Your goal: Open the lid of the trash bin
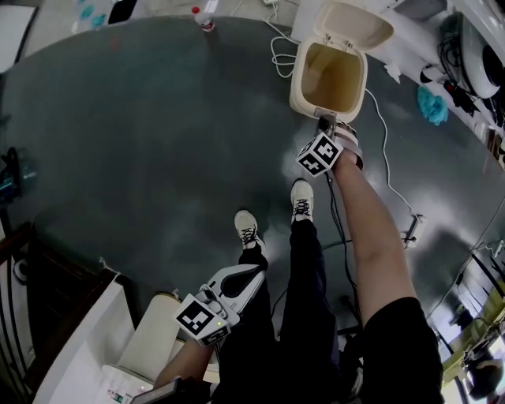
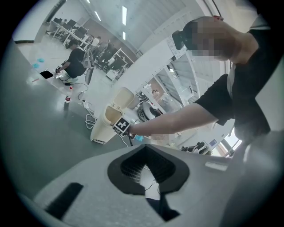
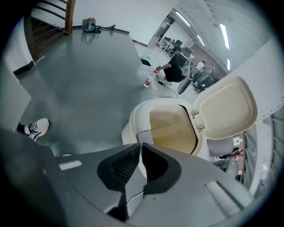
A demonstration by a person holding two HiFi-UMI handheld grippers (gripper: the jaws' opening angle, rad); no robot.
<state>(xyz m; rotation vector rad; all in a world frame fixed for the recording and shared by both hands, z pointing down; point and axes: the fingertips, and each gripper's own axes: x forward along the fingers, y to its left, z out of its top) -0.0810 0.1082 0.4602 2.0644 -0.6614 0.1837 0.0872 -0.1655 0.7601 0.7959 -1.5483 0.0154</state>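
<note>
The cream trash bin (image 1: 294, 93) stands on the grey floor with its lid (image 1: 355, 24) swung up and back, so its tan inside shows. My right gripper (image 1: 325, 125) points down at the bin's near rim, jaws shut with nothing between them. In the right gripper view the right gripper (image 3: 140, 146) sits just short of the grey front tab (image 3: 144, 134), with the bin (image 3: 135, 113) and raised lid (image 3: 226, 108) beyond. My left gripper (image 1: 254, 273) hangs low by my legs, shut and empty. From the left gripper (image 2: 144, 149) the bin (image 2: 103, 128) is far off.
White cables (image 1: 280, 54) lie on the floor left of the bin, and another cable (image 1: 384, 158) runs to its right. A small bottle (image 1: 207, 21) stands at the far edge. My shoes (image 1: 247, 228) are near. A white cylinder (image 1: 154, 335) and a dark railing (image 1: 16, 260) are at lower left.
</note>
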